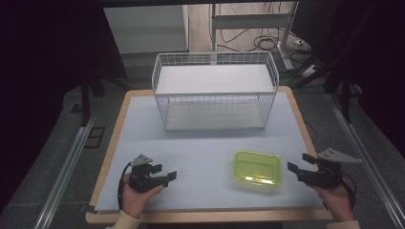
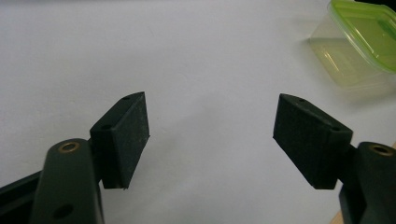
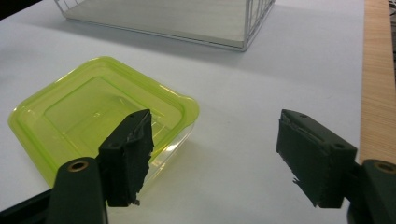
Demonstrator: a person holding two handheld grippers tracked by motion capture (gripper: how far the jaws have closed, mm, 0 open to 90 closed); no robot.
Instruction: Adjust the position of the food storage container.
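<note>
A clear container with a lime-green lid (image 1: 257, 167) lies flat on the pale table mat, right of centre near the front. My left gripper (image 1: 167, 172) rests low at the front left, jaws open and pointing right toward the container (image 2: 362, 39), well short of it. My right gripper (image 1: 301, 163) is held at the front right edge, open, pointing left, its tips just right of the container (image 3: 98, 114). In each gripper view the jaws stand wide apart with nothing between them.
A white wire basket (image 1: 215, 90) with two shelf levels stands at the back centre of the mat (image 1: 200, 148); its corner (image 3: 245, 28) is seen in the right gripper view. The table's wooden edge (image 3: 376, 84) runs along the right side.
</note>
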